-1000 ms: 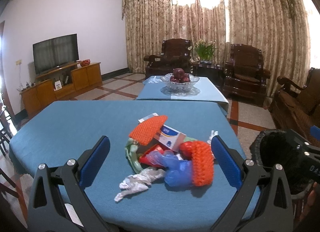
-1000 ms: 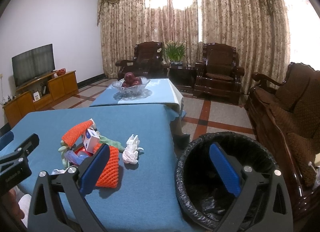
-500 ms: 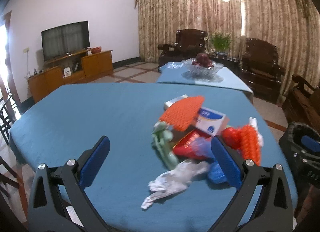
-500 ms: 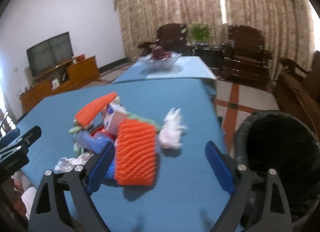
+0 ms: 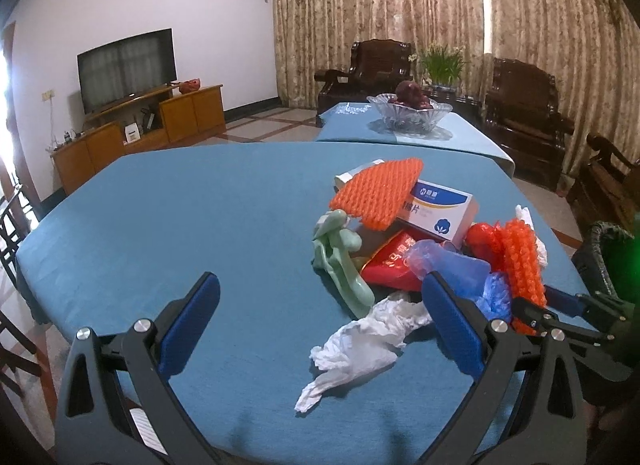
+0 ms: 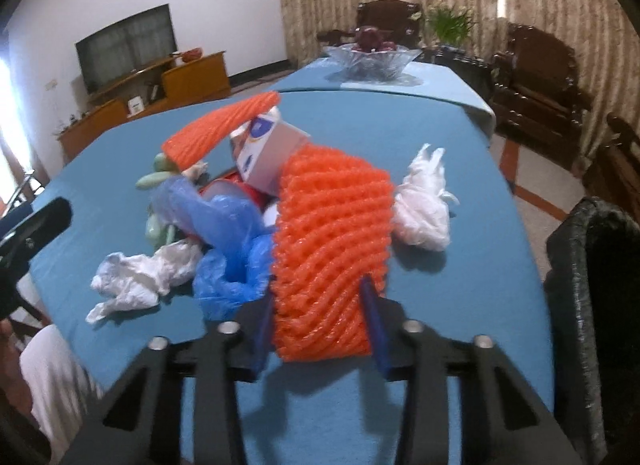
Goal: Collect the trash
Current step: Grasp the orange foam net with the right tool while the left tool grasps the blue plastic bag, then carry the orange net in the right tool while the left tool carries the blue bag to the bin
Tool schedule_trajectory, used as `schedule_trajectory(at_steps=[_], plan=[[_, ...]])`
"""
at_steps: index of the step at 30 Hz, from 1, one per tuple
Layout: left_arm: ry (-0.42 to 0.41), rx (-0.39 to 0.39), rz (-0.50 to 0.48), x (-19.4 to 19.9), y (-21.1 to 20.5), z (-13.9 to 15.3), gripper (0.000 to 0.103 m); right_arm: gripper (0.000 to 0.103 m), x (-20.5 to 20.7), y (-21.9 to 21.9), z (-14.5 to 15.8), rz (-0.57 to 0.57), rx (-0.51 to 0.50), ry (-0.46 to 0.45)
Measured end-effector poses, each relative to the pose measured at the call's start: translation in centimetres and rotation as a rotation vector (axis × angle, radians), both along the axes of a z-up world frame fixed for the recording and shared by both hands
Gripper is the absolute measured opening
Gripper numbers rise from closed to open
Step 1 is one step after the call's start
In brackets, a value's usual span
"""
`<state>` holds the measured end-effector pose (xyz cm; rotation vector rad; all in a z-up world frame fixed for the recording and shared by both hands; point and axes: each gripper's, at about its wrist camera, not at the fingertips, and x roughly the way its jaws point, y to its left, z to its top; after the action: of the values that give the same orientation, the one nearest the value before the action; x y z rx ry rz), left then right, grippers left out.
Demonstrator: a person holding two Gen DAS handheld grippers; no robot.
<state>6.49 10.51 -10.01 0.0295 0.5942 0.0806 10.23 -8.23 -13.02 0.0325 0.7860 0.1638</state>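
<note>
The right claw (image 6: 320, 329), which was standing wide beside the black-lined waste bin (image 6: 592, 305) a second ago, is now closing narrowly on the near end of the orange foam mesh fruit sleeve (image 6: 332, 249), at the right of the litter heap on the blue-clothed table (image 5: 180, 217). The left claw (image 5: 320, 325) is hovering wide over the crumpled white tissue (image 5: 360, 345), gripping nothing. Collection is judged to be beginning; the sleeve is not yet lifted.
</note>
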Motion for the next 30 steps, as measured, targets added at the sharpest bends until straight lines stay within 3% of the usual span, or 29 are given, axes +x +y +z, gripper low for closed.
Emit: schedule_trajectory(at_steps=[3, 9, 15, 24, 27, 29, 30], plan=[[0.000, -0.001, -0.009, 0.0, -0.3, 0.0, 0.098, 0.024, -0.8, -0.2, 0.9, 0.005, 0.002, -0.025], [-0.005, -0.003, -0.054, 0.0, -2.2, 0.2, 0.098, 0.022, -2.9, -3.1, 3.8, -0.051, 0.054, -0.086], [0.002, -0.020, -0.157, 0.4, -6.5, -0.1, 0.098, 0.022, -4.2, -7.2, 5.8, -0.151, 0.040, -0.121], [0.063, -0.017, -0.184, 3.7, -10.7, -2.6, 0.079, 0.022, -5.1, -11.0, 5.5, -0.227, -0.001, -0.128], [0.088, -0.009, -0.162, 4.9, -10.8, -3.5, 0.067, 0.022, -5.1, -11.2, 5.4, -0.228, -0.007, -0.126], [0.102, -0.001, -0.152, 5.7, -10.9, -3.9, 0.055, 0.022, -4.9, -11.3, 5.2, -0.230, -0.002, -0.120], [0.111, -0.006, -0.151, 5.8, -10.9, -4.0, 0.044, 0.022, -4.9, -11.4, 5.1, -0.232, 0.000, -0.117]])
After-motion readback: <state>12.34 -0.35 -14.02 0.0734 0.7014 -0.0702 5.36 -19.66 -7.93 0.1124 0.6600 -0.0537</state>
